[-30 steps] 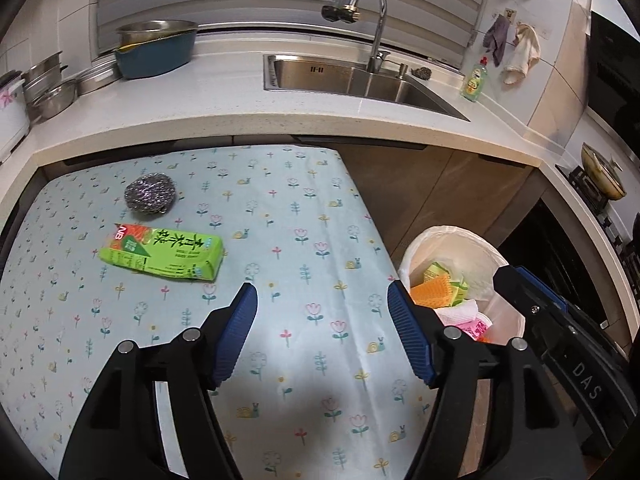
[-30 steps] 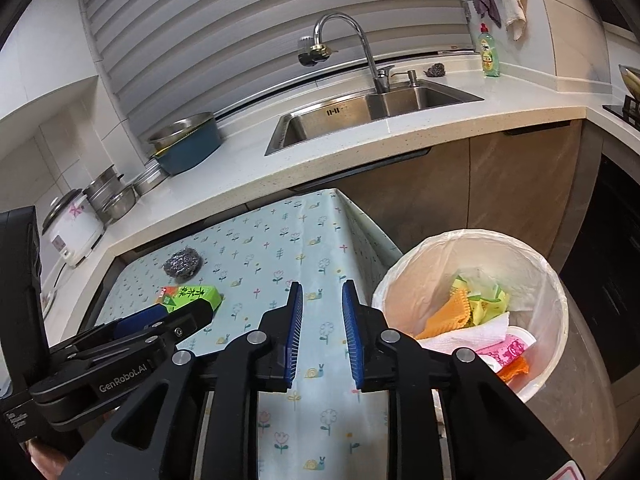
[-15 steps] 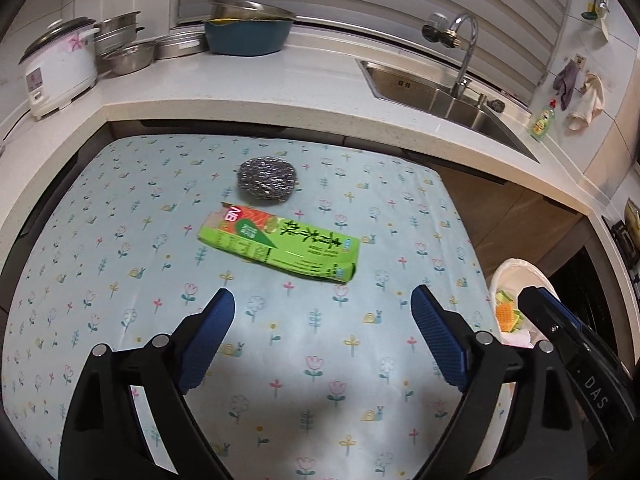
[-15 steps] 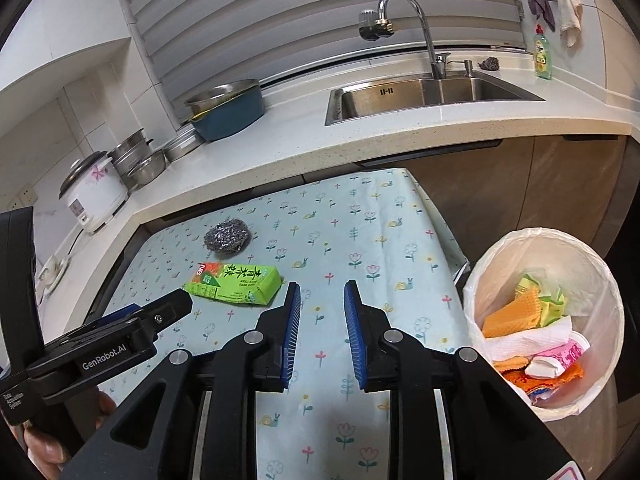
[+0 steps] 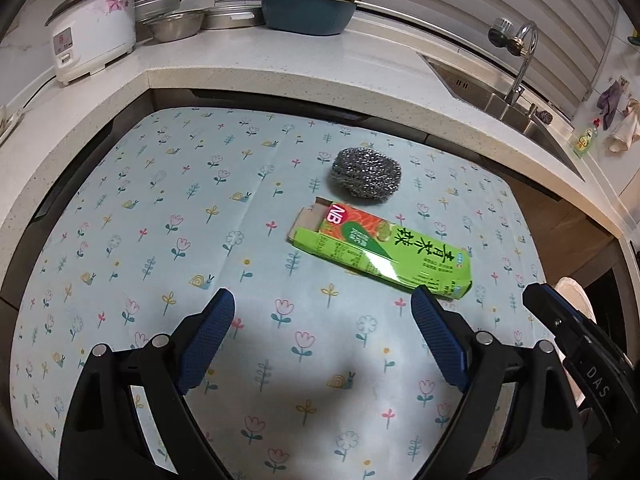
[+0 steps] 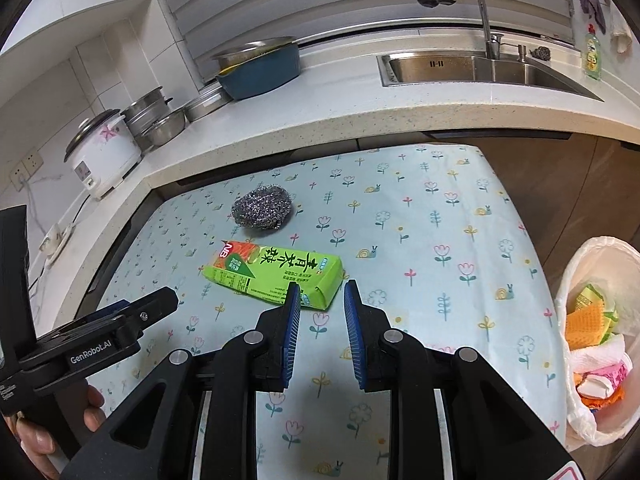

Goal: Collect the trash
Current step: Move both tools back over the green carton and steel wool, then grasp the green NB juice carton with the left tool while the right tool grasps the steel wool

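A green tea carton point(image 5: 380, 254) lies flat on the flower-print table cloth point(image 5: 168, 216), with a steel wool scrubber point(image 5: 366, 173) just behind it. Both also show in the right wrist view: the carton point(image 6: 276, 274) and the scrubber point(image 6: 262, 207). My left gripper point(image 5: 322, 312) is wide open and empty, just in front of the carton; its right finger point(image 5: 436, 336) is near the carton's right end. My right gripper point(image 6: 319, 300) has a narrow gap between its pads, is empty, and sits at the carton's near right corner.
A white-lined trash bin point(image 6: 600, 336) with several pieces of trash stands off the table's right edge. The counter behind holds a rice cooker point(image 5: 94, 28), metal bowls point(image 5: 176, 24), a blue basin point(image 5: 308, 10) and a sink point(image 6: 480, 70).
Both grippers have swung left, from the bin toward the carton and scrubber, and moved closer to the table. The left jaws stay wide open; the right jaws have opened slightly.
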Tool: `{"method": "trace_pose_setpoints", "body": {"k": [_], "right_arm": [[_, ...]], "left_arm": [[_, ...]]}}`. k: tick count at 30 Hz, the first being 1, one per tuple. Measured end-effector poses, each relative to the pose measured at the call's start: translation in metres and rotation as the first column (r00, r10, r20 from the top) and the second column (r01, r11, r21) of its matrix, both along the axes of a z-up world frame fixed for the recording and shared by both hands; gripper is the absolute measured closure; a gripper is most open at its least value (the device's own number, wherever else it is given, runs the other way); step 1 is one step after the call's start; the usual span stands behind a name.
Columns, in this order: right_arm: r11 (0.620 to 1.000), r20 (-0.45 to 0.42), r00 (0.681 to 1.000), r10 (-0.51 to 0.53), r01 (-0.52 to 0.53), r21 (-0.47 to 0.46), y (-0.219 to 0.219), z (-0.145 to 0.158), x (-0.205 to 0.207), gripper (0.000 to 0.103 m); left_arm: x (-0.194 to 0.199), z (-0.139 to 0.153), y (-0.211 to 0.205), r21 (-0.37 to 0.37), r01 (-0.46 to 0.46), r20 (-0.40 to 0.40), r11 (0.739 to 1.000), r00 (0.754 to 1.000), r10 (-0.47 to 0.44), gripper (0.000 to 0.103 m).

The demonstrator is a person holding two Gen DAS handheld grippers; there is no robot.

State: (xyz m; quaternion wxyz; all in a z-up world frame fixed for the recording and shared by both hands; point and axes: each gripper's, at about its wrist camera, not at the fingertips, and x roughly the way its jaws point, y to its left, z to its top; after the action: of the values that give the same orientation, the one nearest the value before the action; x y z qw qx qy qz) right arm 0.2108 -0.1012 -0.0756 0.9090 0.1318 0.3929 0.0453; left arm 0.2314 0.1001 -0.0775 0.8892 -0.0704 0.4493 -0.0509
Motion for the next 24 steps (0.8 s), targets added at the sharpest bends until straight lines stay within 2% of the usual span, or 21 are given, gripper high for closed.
{"method": "trace_pose_setpoints", "body": {"k": [10, 15, 19, 24], "right_arm": [[1.000, -0.048, 0.999, 0.015, -0.014, 0.013, 0.013, -0.024, 0.067, 0.080], [0.999, -0.099, 0.995, 0.028, -0.024, 0.034, 0.016, -0.042, 0.092, 0.080], [0.997, -0.134, 0.990, 0.048, -0.039, 0.066, 0.021, -0.052, 0.089, 0.079], [0.990, -0.148, 0.986, 0.076, -0.058, 0.126, 0.034, -0.055, 0.058, 0.078]], "left_arm": [[0.028, -0.019, 0.023, -0.054, -0.058, -0.059, 0.997, 0.997, 0.055, 0.017], [0.043, -0.023, 0.026, -0.061, -0.086, -0.078, 0.994, 0.994, 0.081, 0.017], [0.048, -0.026, 0.027, -0.075, -0.102, -0.093, 0.992, 0.991, 0.095, 0.017], [0.040, -0.034, 0.024, -0.086, -0.106, -0.118, 0.991, 0.988, 0.096, 0.017]]}}
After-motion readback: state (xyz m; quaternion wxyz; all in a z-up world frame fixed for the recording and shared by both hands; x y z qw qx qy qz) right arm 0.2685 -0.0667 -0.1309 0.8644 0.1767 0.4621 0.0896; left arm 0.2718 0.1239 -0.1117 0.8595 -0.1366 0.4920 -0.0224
